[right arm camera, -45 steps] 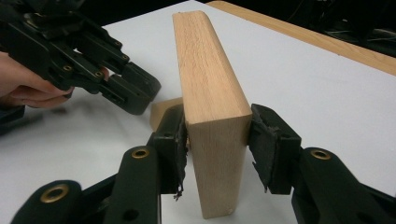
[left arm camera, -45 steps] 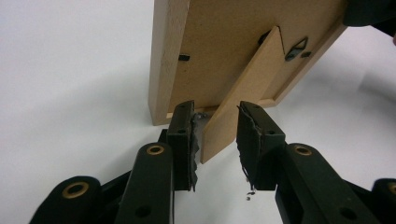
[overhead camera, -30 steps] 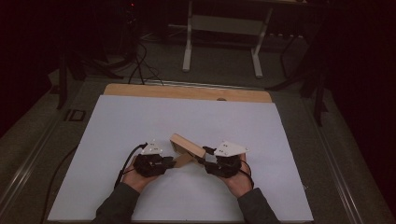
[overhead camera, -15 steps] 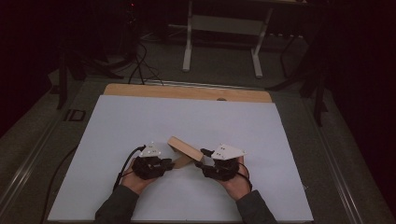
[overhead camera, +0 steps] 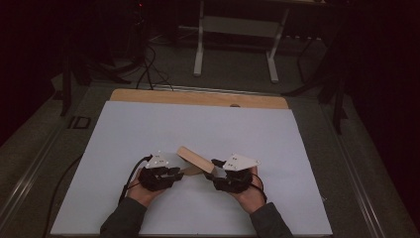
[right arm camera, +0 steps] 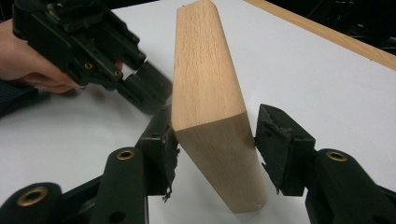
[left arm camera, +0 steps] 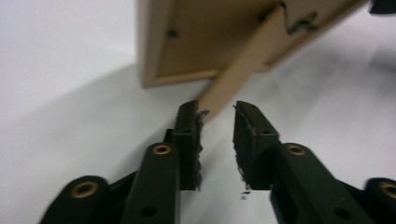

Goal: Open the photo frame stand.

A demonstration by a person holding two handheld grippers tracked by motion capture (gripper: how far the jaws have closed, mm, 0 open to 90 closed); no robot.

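Wooden frame [right arm camera: 212,107] between right tongs [right arm camera: 212,144]

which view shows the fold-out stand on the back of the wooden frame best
The left gripper view: the stand runs down the back of the wooden frame, its tip between the left gripper's open jaws. The right gripper view shows the frame's wood edge, not the stand. In the high view the stand is a small sliver between the hands.

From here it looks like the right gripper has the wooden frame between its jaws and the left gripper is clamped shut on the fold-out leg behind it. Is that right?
Not quite. The left gripper is open: the left gripper view shows a gap between its jaws, with the tip of the leg just reaching between them. The rest holds: the right gripper has the wooden frame between its jaws.
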